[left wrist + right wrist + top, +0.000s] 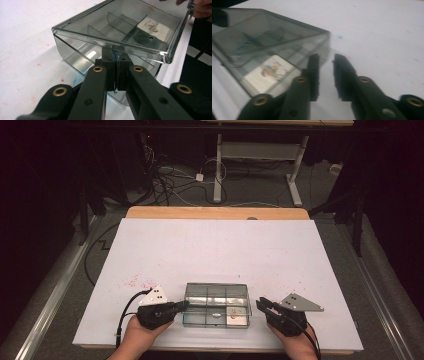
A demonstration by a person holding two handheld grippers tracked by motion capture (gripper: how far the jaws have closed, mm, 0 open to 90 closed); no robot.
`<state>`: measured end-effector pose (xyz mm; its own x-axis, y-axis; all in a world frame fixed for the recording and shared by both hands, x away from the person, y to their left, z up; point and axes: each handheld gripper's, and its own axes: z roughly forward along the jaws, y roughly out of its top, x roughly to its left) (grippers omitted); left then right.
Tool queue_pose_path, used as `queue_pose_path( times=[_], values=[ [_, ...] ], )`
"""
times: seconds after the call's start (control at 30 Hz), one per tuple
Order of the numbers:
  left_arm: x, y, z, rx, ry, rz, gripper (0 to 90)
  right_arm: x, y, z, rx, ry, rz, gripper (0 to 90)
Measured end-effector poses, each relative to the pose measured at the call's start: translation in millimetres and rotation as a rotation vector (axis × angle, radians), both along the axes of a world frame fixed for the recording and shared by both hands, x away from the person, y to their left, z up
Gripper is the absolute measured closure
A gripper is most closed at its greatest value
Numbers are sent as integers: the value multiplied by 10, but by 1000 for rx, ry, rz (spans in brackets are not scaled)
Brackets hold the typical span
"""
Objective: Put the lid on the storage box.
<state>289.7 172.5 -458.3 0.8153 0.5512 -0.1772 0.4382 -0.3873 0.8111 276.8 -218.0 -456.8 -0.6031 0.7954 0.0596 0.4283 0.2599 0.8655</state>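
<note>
One clear box (217, 305) lies between both tongs.

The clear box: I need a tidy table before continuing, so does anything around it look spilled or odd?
Yes. Red speckles stain the white table cover left of the clear box, like spilled pigment. A faint blue smear lies beside the box, near the left claw.

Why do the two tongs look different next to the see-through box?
The left tongs are squeezed shut on a thin edge of the clear box; the right tongs stand apart with nothing between them. The left tongs touch the box at its left end; the right tongs sit just off its right end, not gripping it. Both are black, hand-held, and point toward the box.
</note>
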Motion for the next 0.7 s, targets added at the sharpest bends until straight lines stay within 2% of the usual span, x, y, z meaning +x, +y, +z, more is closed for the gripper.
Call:
queue_pose_path(
  times=[0.07,0.13,0.2,0.27,0.43,0.6,0.7],
  values=[
    [-22,6,-10,7,-3,-1,868,12,-89,-39,-8,13,-44,592],
    [-55,11,-22,10,-7,0,868,24,-164,-74,-27,26,-72,504],
    [-85,22,-21,15,-15,-1,868,22,-220,-98,-36,21,-94,402],
    [-107,37,-17,11,-18,-2,868,17,-255,-107,-42,11,-108,286],
    [-150,62,-28,20,-19,-4,868,57,-256,-140,-45,36,-126,0],
    [-146,90,-50,21,-7,1,868,77,-226,-170,-55,60,-131,0],
    [-140,83,-73,41,-7,0,868,74,-212,-175,-54,62,-126,0]
  ],
)
